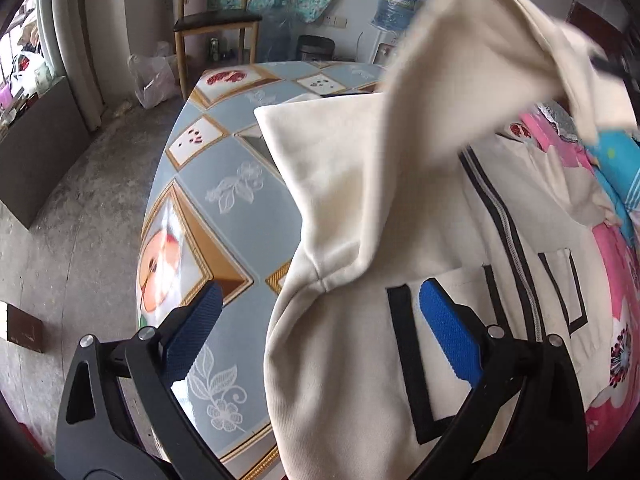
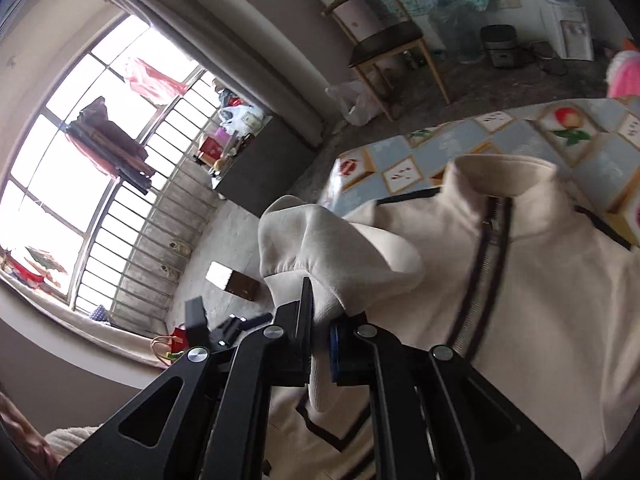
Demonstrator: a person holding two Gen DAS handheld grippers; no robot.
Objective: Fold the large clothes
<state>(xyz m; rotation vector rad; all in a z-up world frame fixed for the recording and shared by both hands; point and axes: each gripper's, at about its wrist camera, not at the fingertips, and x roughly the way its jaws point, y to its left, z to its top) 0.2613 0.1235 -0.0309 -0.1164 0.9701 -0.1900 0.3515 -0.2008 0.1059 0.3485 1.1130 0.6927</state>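
- The cream jacket (image 2: 552, 280) lies front-up on the patterned table (image 1: 224, 168), zip (image 1: 516, 248) closed.
- The right gripper (image 2: 320, 328) pinches the jacket's sleeve cuff (image 2: 320, 240), raised above the table.
- The left gripper (image 1: 320, 320) gapes wide, empty, over the jacket's hem.
- The raised sleeve hides the collar in the left view.

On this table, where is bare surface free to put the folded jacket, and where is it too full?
The patterned blue tablecloth lies bare left of the cream zip-up jacket, running to the far corner by the wooden chair. Right of the jacket it is crowded with pink and blue floral fabric. The right claw holds the cream sleeve up.
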